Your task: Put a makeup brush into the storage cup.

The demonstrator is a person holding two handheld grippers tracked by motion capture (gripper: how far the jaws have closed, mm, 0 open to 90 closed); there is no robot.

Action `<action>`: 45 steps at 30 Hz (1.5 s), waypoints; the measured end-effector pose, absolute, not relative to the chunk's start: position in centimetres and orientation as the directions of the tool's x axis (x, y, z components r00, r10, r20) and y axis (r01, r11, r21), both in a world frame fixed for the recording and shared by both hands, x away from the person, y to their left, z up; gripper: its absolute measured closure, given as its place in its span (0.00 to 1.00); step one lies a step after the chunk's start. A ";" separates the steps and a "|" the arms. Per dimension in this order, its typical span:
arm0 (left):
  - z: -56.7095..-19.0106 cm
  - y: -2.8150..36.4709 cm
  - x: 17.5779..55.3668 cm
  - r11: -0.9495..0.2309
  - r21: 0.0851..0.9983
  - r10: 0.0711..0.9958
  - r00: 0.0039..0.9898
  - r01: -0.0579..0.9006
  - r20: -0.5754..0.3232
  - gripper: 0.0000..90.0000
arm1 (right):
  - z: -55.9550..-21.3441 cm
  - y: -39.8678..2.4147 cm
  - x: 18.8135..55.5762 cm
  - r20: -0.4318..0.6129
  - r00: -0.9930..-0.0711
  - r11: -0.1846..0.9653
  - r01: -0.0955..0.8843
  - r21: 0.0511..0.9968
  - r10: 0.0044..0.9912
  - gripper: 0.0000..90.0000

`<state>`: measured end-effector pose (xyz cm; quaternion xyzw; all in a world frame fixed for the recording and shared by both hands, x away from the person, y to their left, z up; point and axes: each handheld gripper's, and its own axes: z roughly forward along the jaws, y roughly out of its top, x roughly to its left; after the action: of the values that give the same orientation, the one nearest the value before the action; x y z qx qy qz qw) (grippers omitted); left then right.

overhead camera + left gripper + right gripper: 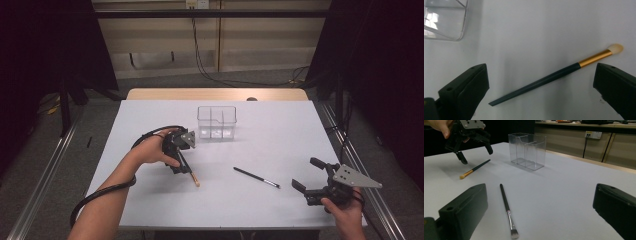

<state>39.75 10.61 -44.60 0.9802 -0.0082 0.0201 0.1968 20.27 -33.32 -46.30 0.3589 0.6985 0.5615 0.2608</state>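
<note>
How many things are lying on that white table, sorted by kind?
Makeup brushes: 2 (gold-banded brush, silver-banded brush)
Clear plastic organizers: 1 (clear organizer)
Total: 3

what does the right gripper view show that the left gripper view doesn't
Right gripper view alone: the silver-ferrule brush lying between its open jaws, the left hand-held gripper poised open above the gold brush, and the whole clear organizer. Left gripper view alone: a close look at the gold-ferrule brush between open jaws. Both share that brush, the clear organizer and the white table.
</note>
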 end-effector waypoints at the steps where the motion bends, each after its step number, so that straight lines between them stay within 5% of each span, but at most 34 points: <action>1: -44.7 10.6 39.7 -0.926 0.376 -0.011 0.999 -0.027 0.043 0.00 | -46.3 -33.3 20.3 0.039 -0.606 0.111 0.209 0.972 0.795 0.00; 30: -46.0 10.6 39.9 -0.950 0.309 -0.036 0.999 -0.039 0.015 0.12 | -46.3 -33.4 20.3 0.040 -0.605 0.111 0.210 0.971 0.795 0.00; 45: -45.9 10.8 39.9 -0.948 0.320 -0.022 0.998 -0.004 -0.053 0.29 | -46.4 -33.4 20.3 0.038 -0.608 0.113 0.207 0.972 0.793 0.00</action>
<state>39.85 10.77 -45.93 0.9864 -0.0068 -0.0279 0.1618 20.34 -33.35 -46.36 0.3577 0.6990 0.5618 0.2605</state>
